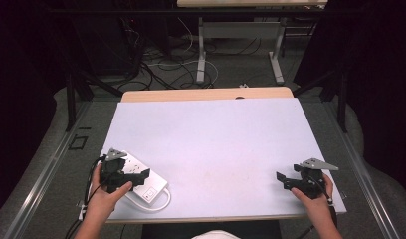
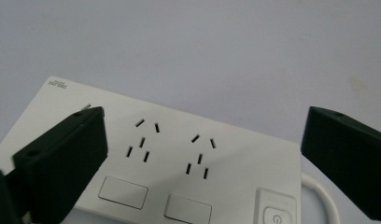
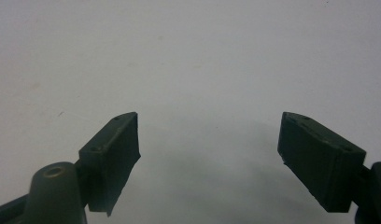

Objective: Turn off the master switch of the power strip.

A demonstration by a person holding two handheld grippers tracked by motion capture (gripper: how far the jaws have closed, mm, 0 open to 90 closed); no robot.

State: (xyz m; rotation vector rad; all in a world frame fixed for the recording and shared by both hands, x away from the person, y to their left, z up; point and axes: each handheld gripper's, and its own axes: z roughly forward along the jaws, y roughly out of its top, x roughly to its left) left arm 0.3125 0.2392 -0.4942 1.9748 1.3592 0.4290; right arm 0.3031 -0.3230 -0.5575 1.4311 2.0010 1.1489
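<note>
though both spread wide, two grippers, left gripper [image 1: 135, 180] over one power strip [image 2: 179, 168], right gripper [image 1: 283, 182] apart

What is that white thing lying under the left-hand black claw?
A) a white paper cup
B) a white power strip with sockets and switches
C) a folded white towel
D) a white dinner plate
B: the left gripper hangs open over a flat white plastic power strip with socket slots and rectangular switches.
</note>
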